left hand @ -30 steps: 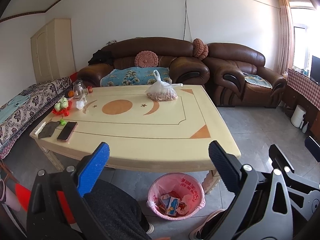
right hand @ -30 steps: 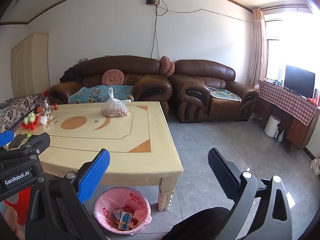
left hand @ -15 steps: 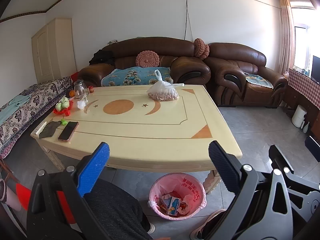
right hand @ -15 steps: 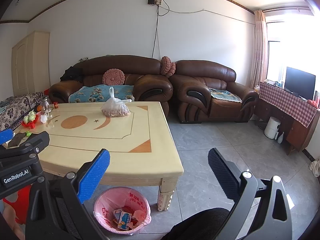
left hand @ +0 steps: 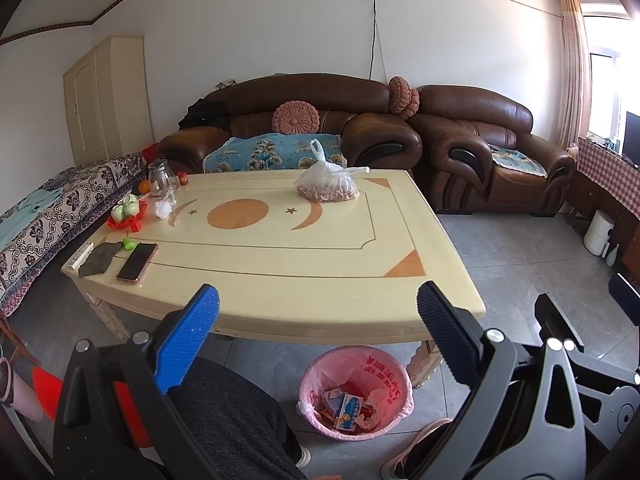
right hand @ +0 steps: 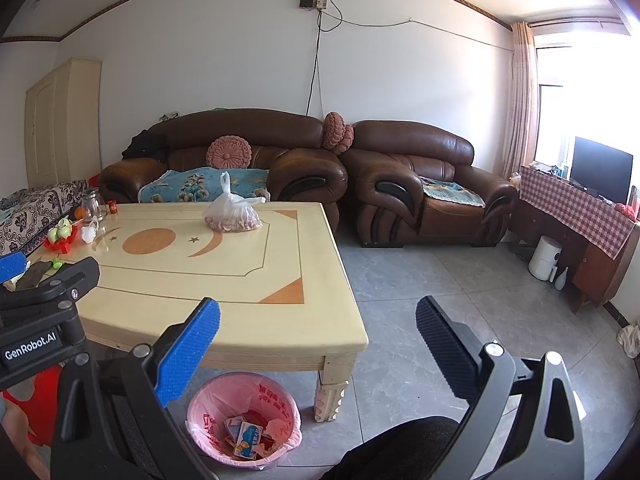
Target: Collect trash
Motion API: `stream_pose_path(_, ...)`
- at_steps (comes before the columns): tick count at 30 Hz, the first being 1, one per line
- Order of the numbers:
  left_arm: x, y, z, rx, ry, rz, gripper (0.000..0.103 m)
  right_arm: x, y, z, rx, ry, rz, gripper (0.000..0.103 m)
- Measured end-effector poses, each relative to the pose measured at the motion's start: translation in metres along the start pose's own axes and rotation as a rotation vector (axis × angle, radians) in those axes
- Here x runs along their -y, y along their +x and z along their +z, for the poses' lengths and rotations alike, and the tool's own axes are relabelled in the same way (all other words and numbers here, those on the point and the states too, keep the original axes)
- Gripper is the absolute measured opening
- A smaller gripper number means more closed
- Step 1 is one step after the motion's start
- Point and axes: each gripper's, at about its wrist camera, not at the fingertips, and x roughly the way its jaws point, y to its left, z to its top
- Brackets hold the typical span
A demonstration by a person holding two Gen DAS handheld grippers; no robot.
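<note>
Both the left gripper (left hand: 316, 312) and the right gripper (right hand: 318, 314) hang in the air with jaws wide apart, holding nothing. The pink-lined bin (left hand: 356, 390), with cartons and wrappers inside, stands on the floor under the near edge of the surface (left hand: 280, 256). A bag of nuts (left hand: 327, 188) sits on top.

left gripper (left hand: 316, 312) – jaws wide, empty; right gripper (right hand: 318, 314) – same, level alongside.
</note>
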Motion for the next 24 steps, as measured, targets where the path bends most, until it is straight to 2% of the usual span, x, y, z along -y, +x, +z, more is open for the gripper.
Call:
stream_pose_path(15, 0.0025, -0.0028, -0.0006, 0.010, -0.003, 0.026, 0.097, 0.0007, 0.0017, 0.0027, -0.003, -0.010, 0.010, 0.096)
stream_pose_path(18, 0.0034, -0.0012, 0.0005, -0.011, -0.001, 0.004, 0.097, 0.0006, 0.0014, 0.0033, -0.002, -0.012, 0.013, 0.096)
stream_pose_path(24, 0.0052, -0.0016, 0.0015, -0.010, 0.002, 0.009, 0.097, 0.0015, 0.0015, 0.0042, -0.001, -0.013, 0.013, 0.096)
